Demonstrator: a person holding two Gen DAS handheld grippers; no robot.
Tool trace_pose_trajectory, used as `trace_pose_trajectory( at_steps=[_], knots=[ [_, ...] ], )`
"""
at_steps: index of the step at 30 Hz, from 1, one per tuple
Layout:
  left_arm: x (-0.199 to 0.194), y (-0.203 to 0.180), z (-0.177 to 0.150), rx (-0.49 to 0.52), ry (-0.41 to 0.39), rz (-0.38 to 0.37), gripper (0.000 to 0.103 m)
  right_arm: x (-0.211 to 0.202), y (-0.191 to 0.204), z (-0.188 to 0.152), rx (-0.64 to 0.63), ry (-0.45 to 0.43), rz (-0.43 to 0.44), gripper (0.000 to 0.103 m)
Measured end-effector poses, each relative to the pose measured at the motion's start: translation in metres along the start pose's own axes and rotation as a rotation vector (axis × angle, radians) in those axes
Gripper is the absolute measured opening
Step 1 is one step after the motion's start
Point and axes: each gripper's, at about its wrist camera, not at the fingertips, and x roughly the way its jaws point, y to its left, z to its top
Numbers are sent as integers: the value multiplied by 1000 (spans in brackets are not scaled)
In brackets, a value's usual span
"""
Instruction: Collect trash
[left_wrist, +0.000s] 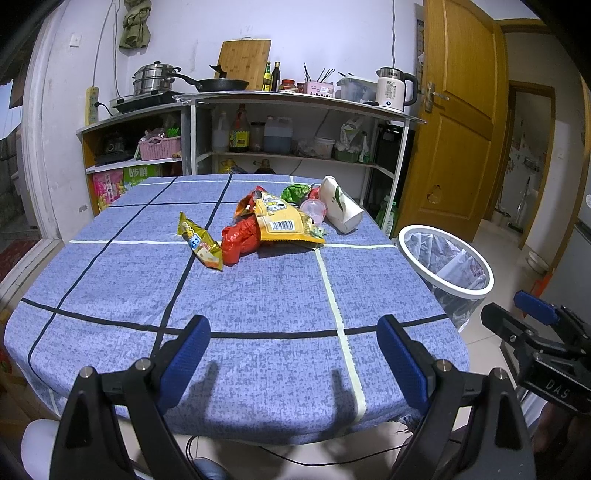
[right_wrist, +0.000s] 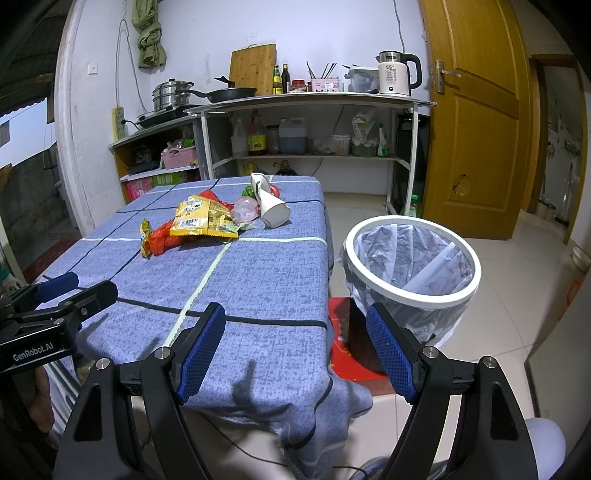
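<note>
A pile of trash lies at the far middle of the blue checked table (left_wrist: 258, 295): a yellow snack bag (left_wrist: 284, 221), a red wrapper (left_wrist: 240, 238), a small gold packet (left_wrist: 201, 242), a white carton (left_wrist: 340, 205), a pink plastic cup (left_wrist: 314, 210) and a green wrapper (left_wrist: 295, 192). My left gripper (left_wrist: 295, 354) hangs open over the table's near edge, nothing between its fingers. My right gripper (right_wrist: 295, 343) is open too, over the near right corner, beside the white-rimmed bin (right_wrist: 413, 300) lined with a clear bag. The yellow bag (right_wrist: 199, 221) and the carton (right_wrist: 269, 203) lie well ahead of it.
The bin (left_wrist: 466, 294) stands on the floor right of the table, on a red mat (right_wrist: 351, 354). Behind the table is a shelf unit (left_wrist: 295, 99) with pans, bottles and a kettle. A wooden door (left_wrist: 461, 122) stands open at the right. A cable runs across the floor under the table.
</note>
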Motion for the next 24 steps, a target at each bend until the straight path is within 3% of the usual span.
trace_pose_trajectory(
  at_steps=[24],
  knots=[
    [21, 12, 1, -18, 36, -1, 93, 17, 0, 7, -10, 24, 20, 79]
  ],
)
